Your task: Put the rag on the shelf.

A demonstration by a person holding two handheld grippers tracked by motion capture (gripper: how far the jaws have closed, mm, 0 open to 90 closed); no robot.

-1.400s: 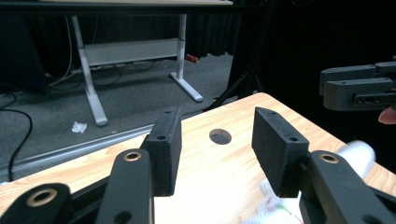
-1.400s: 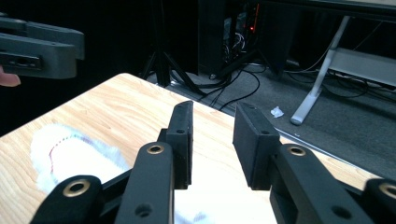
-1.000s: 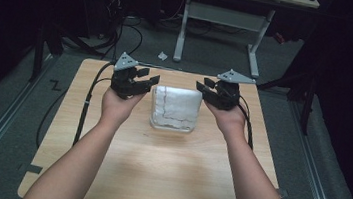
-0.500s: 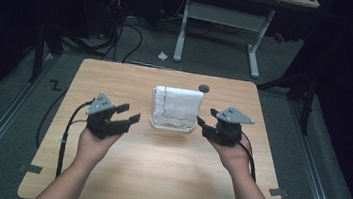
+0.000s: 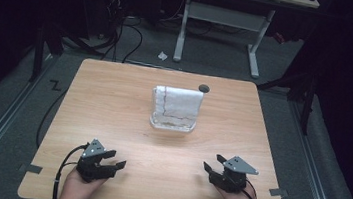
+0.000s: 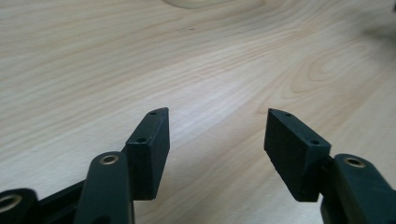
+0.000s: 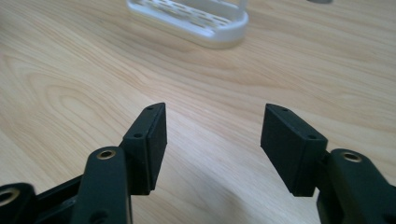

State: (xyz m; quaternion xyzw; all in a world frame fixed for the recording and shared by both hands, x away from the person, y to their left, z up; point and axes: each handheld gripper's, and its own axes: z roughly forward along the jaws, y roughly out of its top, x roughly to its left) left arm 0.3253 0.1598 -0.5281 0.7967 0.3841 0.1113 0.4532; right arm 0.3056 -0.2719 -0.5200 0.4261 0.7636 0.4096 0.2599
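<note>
A white cloth [image 5: 176,103] with a thin red line hangs folded over a white slotted rack [image 5: 172,125] at the middle of the wooden table [image 5: 113,102]. My left gripper [image 5: 117,158] rests near the front edge at the left, open, nothing between its jaws [image 6: 217,113]. Open too and holding nothing, my right gripper [image 5: 212,162] sits near the front edge at the right [image 7: 215,108]. Both stand well apart from the rack. The rack's base [image 7: 201,21] lies ahead of the right gripper, and its rim [image 6: 196,3] sits at the top of the left gripper view.
A small dark round disc [image 5: 204,88] lies on the table just behind the rack, to its right. Beyond the table stand a white desk frame [image 5: 224,17], cables and a scrap of paper [image 5: 162,55] on the grey floor.
Both hands have drawn back from either side of the cloth and rack to the table's front edge. The grippers stay open. The cloth and rack have not moved.
</note>
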